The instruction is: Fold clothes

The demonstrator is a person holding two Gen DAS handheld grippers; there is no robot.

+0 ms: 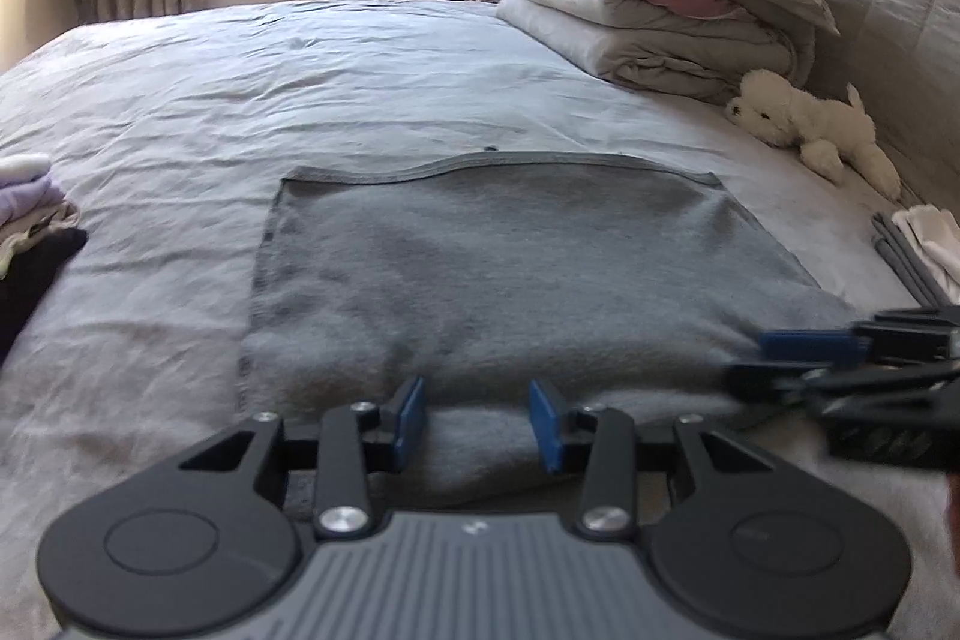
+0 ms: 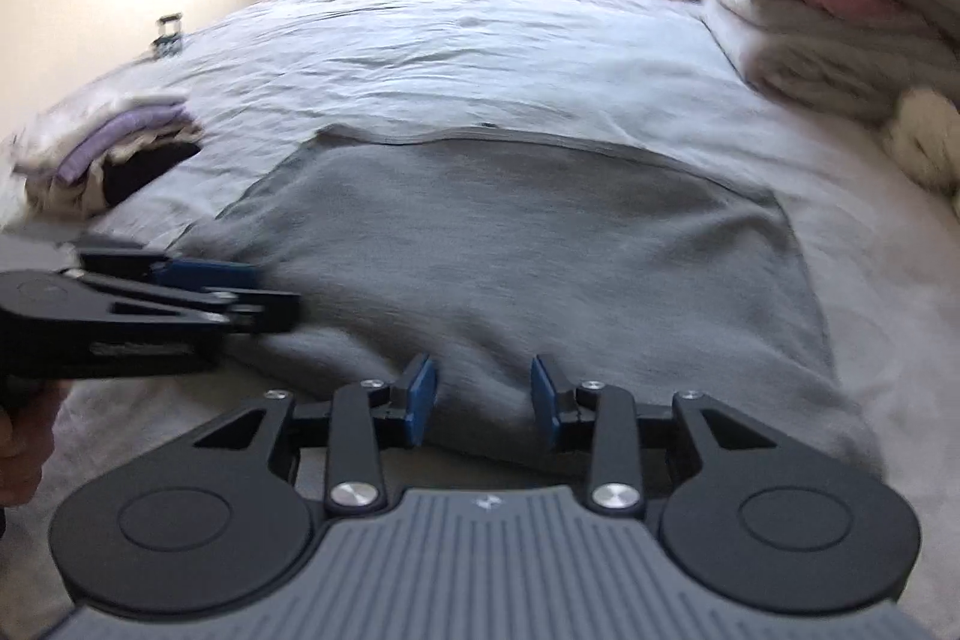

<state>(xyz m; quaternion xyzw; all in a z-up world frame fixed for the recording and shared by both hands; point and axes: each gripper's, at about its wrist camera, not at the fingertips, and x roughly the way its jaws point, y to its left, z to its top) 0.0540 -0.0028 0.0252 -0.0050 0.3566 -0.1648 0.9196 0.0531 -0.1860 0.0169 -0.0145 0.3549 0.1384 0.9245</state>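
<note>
A grey garment (image 1: 480, 268) lies flat and squared on the bed; it also fills the middle of the right wrist view (image 2: 510, 250). My left gripper (image 1: 479, 421) sits at its near folded edge, blue pads (image 1: 411, 415) apart, the thick fold lying between them without being pinched. My right gripper (image 2: 483, 397) stands the same way over the near edge further right, pads (image 2: 545, 400) apart with cloth between. Each gripper shows from the side in the other's view: the right gripper (image 1: 804, 358) low on the garment's right edge, the left gripper (image 2: 198, 286) on its left part.
A pile of folded clothes (image 2: 120, 148) lies left of the garment. A rolled duvet (image 1: 654, 10) and a white plush dog (image 1: 810, 124) sit at the back right, with folded grey and white cloth (image 1: 918, 244) at the right edge. The wrinkled sheet (image 1: 270, 88) stretches toward the window.
</note>
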